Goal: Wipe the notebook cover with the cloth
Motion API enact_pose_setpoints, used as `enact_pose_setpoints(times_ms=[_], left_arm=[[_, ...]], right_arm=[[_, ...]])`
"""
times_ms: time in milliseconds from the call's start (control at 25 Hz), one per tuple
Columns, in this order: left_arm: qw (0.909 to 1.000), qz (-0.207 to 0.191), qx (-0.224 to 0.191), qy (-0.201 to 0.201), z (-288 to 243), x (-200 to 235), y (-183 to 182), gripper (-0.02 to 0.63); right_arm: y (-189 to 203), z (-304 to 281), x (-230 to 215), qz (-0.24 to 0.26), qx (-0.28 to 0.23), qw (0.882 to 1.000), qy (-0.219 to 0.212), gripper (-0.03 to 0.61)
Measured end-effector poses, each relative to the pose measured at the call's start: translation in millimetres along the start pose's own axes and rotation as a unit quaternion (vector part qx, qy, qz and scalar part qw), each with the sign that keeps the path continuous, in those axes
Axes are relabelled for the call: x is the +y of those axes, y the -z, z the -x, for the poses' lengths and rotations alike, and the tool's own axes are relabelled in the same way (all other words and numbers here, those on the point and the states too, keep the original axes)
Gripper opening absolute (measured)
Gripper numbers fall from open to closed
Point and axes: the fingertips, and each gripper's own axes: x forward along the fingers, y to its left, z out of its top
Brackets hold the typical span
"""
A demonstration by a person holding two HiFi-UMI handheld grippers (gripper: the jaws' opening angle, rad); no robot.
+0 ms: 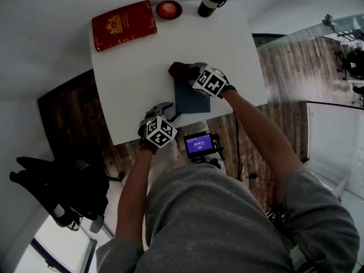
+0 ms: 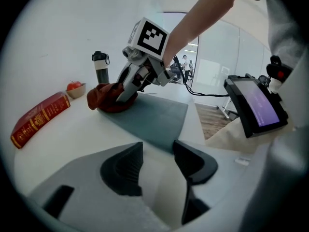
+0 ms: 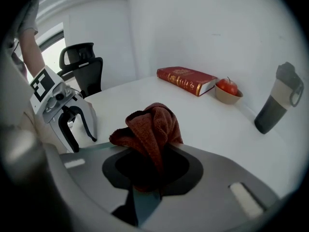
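One red book [image 1: 124, 24], gilt lettering unreadable

An office, judging by the black desk chair [image 3: 83, 62], glass partition [image 2: 219, 57] and white table [image 1: 136, 67].

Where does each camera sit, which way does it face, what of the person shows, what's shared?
Head view: on the head, steeply down at the white table; both forearms show.
Left gripper view: on the left gripper, across the dark grey notebook toward the right gripper; right forearm shows.
Right gripper view: on it, past its clamped dark red cloth; left forearm shows.
Shared: red hardback book.
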Motion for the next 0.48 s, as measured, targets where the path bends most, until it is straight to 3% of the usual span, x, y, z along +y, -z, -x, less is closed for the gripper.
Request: enact_pose_setpoints(times_ms=[480], left_arm=[[0.9999, -0.01, -0.004, -0.003, 0, -1, -1, 0.209]], right_arm=[[10, 2, 24, 0.037, 0.02, 0.999, -0.011, 0.094]])
